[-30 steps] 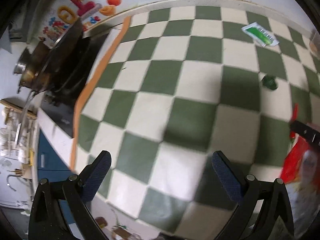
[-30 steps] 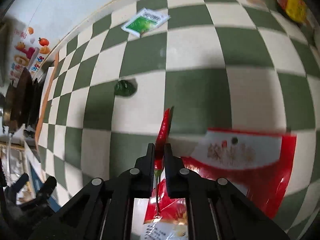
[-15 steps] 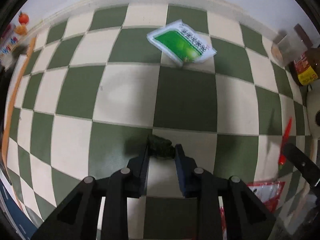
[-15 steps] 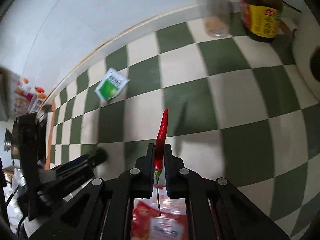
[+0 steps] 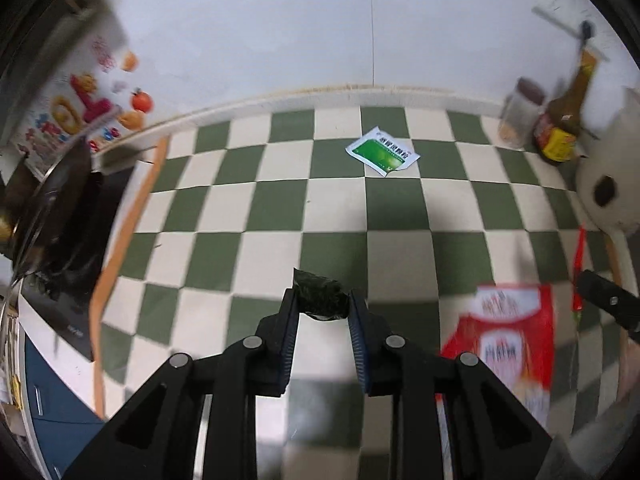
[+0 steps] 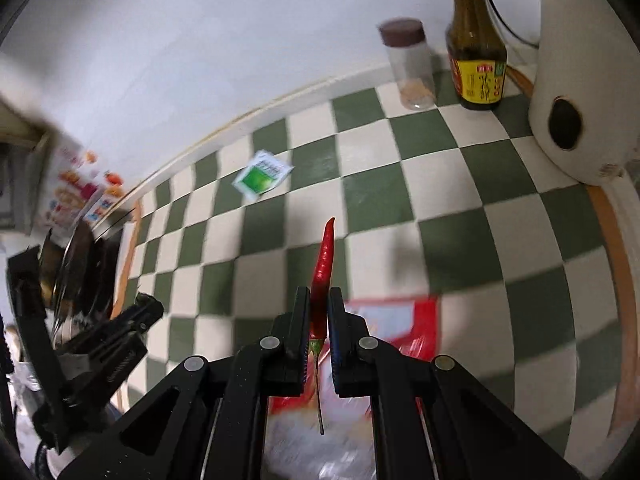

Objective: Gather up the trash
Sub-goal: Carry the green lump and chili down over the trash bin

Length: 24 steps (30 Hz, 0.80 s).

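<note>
While the left gripper pinches a dark green crumpled scrap between its jaws, held narrow at the very tips, the right gripper has its jaws clamped tight on a red chili pepper, whose tip points to 12 o'clock and whose thin green stem hangs back toward 6 o'clock between the fingers. Both pieces appear held above the checkered desk rather than lying on it.

At 12 o'clock from the left jaws, well apart and near the back wall, lies a green-and-white sachet; the right wrist view shows it at about 11 o'clock. A red snack bag lies flat at 3 o'clock from the left jaws and directly beneath the right ones.

At 1 to 2 o'clock in the right wrist view, a clear jar, a brown sauce bottle and a white kettle crowd the back corner. An orange-edged border marks the desk's side at 9 o'clock, with a dark pan beyond it. Bare checkered squares lie between the jaws and the sachet.
</note>
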{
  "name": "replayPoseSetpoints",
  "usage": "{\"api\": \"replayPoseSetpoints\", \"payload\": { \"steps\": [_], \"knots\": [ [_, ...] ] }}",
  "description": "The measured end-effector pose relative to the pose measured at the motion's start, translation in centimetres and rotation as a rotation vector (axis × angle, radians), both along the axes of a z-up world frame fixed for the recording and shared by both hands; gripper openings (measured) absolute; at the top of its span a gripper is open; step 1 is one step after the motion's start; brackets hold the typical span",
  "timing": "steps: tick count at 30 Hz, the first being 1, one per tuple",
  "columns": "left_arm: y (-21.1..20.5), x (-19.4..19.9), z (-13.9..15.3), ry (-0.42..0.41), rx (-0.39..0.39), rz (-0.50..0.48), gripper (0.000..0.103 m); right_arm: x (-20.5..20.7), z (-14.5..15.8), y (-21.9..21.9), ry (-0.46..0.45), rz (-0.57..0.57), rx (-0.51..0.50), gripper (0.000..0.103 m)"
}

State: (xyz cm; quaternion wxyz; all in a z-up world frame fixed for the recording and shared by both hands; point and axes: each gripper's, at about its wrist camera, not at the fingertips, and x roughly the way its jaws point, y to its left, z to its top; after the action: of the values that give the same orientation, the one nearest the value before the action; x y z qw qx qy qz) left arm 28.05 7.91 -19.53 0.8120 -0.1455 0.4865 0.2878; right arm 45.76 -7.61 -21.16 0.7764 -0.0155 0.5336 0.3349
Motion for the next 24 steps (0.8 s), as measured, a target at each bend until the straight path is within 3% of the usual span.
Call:
{"api": "replayPoseSetpoints", "payload": {
  "steps": [4,8,12,14,19,24],
  "knots": [
    [-1.5,-6.5,2.2,-0.066,-0.002,-0.040,0.021,-8.4,2.5,-1.9,-0.042,0.008,0.022,0.009],
    [-3.9,-13.6,2.2,-0.095,-0.026,-0.103,0.021,-16.9,3.3,-4.6,-0.049,-0.015,0.027,0.005],
    [-6.0,-20.1,0.3,-0.075,-0.054,-0.149,0.021,-25.4,1.7,-7.9,-0.011,-0.046,0.011,0.004],
    [-6.6,-23.0,-1.6,-0.040,-0.113,-0.143,0.021,-29.6,-0.4,-9.5,0.047,-0.054,-0.014,0.004],
    [-8.5,-28.4,-9.1,0.085,-0.222,-0.153,0.021,-35.6,-7.0,-13.2,0.157,-0.050,-0.079,0.004],
    [-9.6,-30.6,-23.1,0.242,-0.401,-0.096,0.022,-38.1,-19.0,-16.2,0.320,-0.087,-0.165,0.004]
  ]
}}
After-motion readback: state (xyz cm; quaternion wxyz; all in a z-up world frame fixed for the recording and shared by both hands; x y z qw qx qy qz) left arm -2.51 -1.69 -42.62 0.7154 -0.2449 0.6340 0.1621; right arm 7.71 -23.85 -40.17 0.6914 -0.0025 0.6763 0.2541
